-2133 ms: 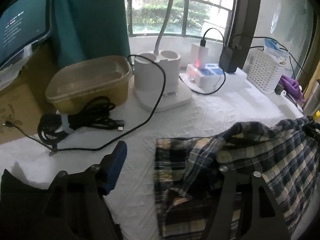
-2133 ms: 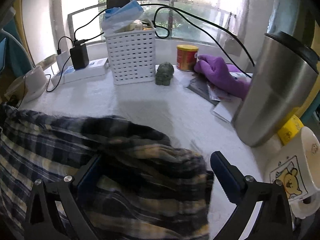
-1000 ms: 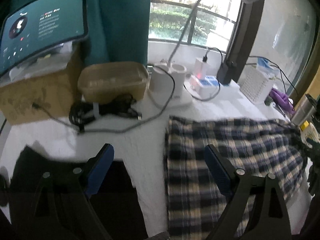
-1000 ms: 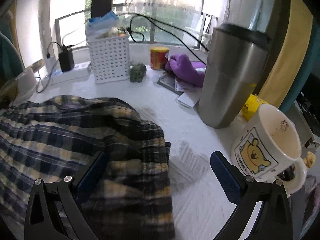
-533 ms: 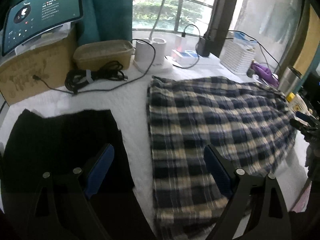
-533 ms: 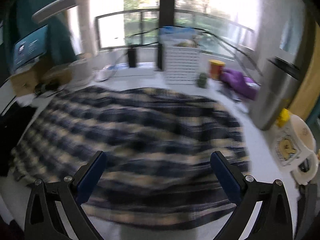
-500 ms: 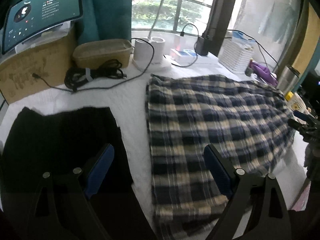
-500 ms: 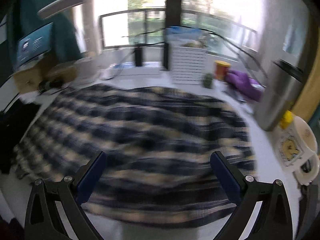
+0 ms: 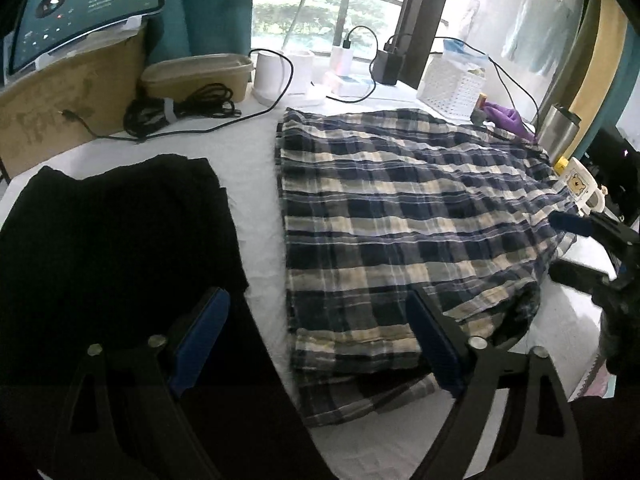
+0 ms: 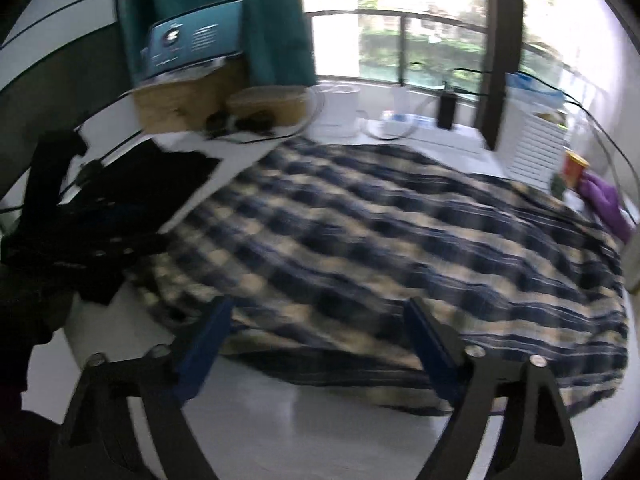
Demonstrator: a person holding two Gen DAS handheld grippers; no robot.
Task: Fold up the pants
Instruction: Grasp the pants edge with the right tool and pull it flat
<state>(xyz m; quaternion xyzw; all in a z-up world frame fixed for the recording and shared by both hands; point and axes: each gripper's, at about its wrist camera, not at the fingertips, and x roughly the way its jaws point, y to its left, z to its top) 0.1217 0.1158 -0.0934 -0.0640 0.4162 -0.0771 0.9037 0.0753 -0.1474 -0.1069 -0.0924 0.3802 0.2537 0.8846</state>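
Observation:
The navy and cream plaid pants [image 9: 400,220] lie spread flat on the white table, with one corner turned over at the near right. My left gripper [image 9: 318,340] hovers over their near left corner; its jaws are closing, and the blue pads stand clear of the cloth. In the right wrist view, which is blurred, the pants [image 10: 380,240] fill the middle. My right gripper [image 10: 316,340] hangs over their near hem, jaws closing with nothing pressed between the pads. It also shows at the pants' right edge as the right gripper [image 9: 560,244].
A black garment [image 9: 112,232] lies left of the pants. Behind stand a cardboard box [image 9: 60,100] with a monitor [image 9: 80,8], a tan container [image 9: 196,76], coiled cables [image 9: 176,108], a white basket [image 9: 456,84], a steel tumbler [image 9: 560,132] and a bear mug [image 9: 580,184].
Both grippers have drawn back toward the near table edge, leaving the pants spread flat. The right view has swung left across the pants. Both pairs of fingers stand slightly closer together.

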